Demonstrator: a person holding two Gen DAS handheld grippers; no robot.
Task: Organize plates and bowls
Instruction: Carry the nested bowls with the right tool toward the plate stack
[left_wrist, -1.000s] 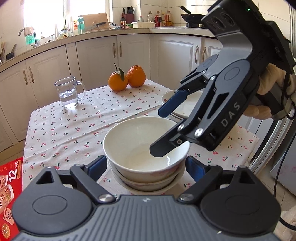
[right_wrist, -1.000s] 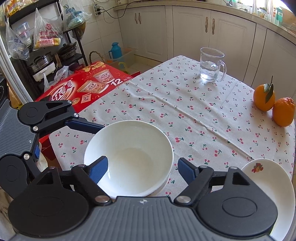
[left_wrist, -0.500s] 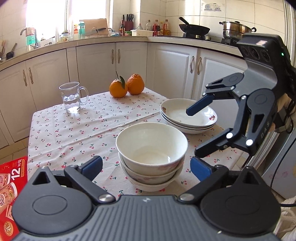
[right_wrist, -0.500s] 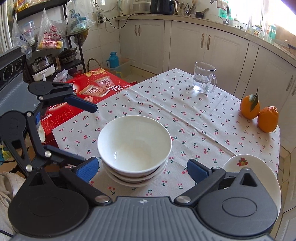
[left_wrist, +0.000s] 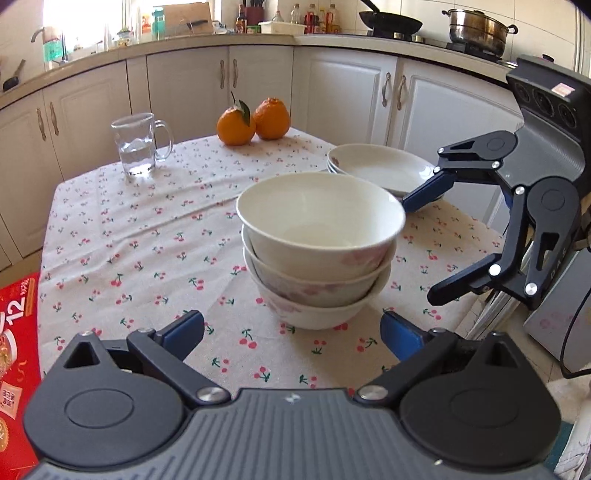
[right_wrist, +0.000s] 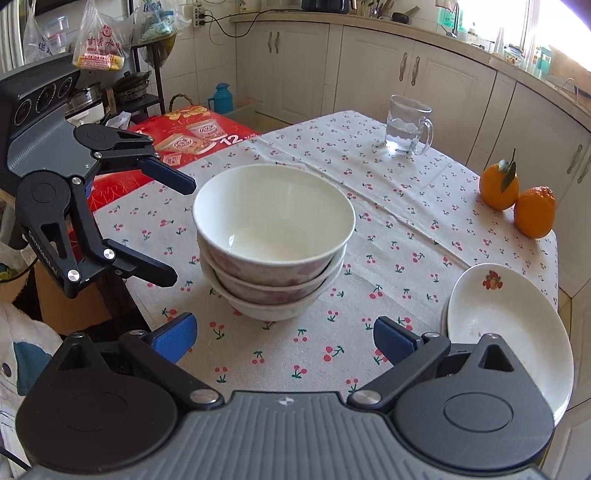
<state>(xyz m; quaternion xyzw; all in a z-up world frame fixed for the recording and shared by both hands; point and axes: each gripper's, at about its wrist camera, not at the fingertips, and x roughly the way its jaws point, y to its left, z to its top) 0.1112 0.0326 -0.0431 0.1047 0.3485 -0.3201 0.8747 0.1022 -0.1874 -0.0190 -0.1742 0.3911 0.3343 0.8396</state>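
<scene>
A stack of three white bowls (left_wrist: 317, 251) with faint pink flowers stands near the front of the cherry-print table (left_wrist: 147, 236); it also shows in the right wrist view (right_wrist: 273, 240). A stack of white plates (left_wrist: 380, 168) lies behind it to the right, and at the table's right edge in the right wrist view (right_wrist: 506, 325). My left gripper (left_wrist: 291, 332) is open and empty, just short of the bowls. My right gripper (right_wrist: 282, 338) is open and empty, also short of the bowls; it appears to the bowls' right in the left wrist view (left_wrist: 424, 247).
A glass mug of water (left_wrist: 138, 144) and two oranges (left_wrist: 253, 120) stand at the far side of the table. A red carton (right_wrist: 195, 136) lies on the floor beside the table. White kitchen cabinets (left_wrist: 258, 81) ring the room.
Both grippers have pulled back and away from the bowl stack, staying open. The right gripper, which hung over the top bowl, now sits off to the side. The bowls stay stacked.
</scene>
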